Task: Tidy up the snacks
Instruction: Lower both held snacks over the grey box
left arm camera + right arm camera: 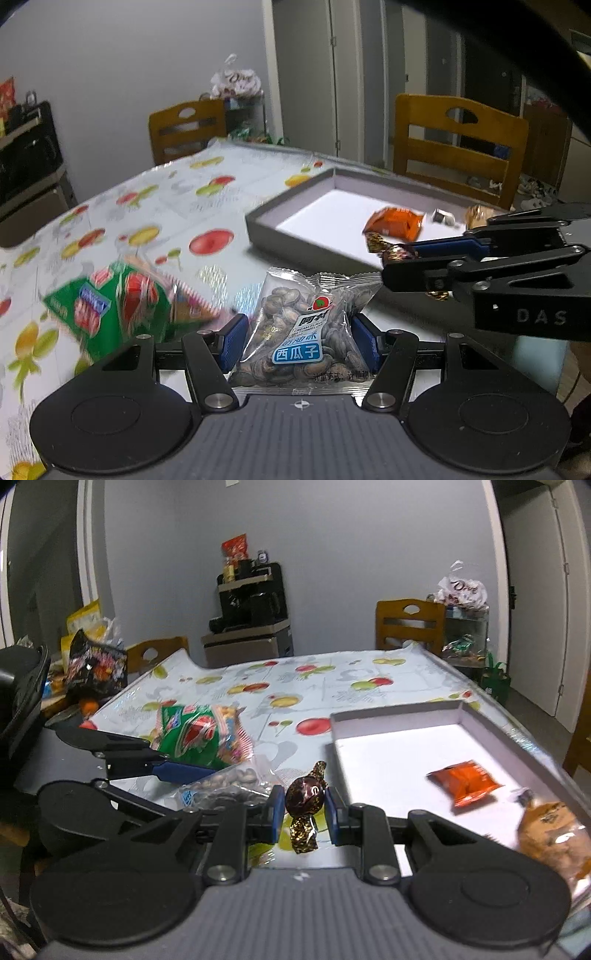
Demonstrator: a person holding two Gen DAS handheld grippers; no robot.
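My left gripper (299, 341) is shut on a clear packet of melon seeds (306, 328) with a blue label, held above the table; the packet also shows in the right wrist view (225, 782). My right gripper (304, 808) is shut on a brown foil-wrapped candy (304, 797), just left of the grey box's near corner; the gripper also shows in the left wrist view (397, 264). The shallow grey box (295, 195) with a white floor holds an orange packet (395, 223), a small dark wrapped piece (441, 217) and a tan wrapped snack (550, 830).
A green and red snack bag (199, 734) lies on the fruit-print tablecloth (155, 206) left of the box. Wooden chairs (458, 144) stand around the table. A dark cabinet (251, 627) stands by the far wall. Bags clutter the table's left side (96, 661).
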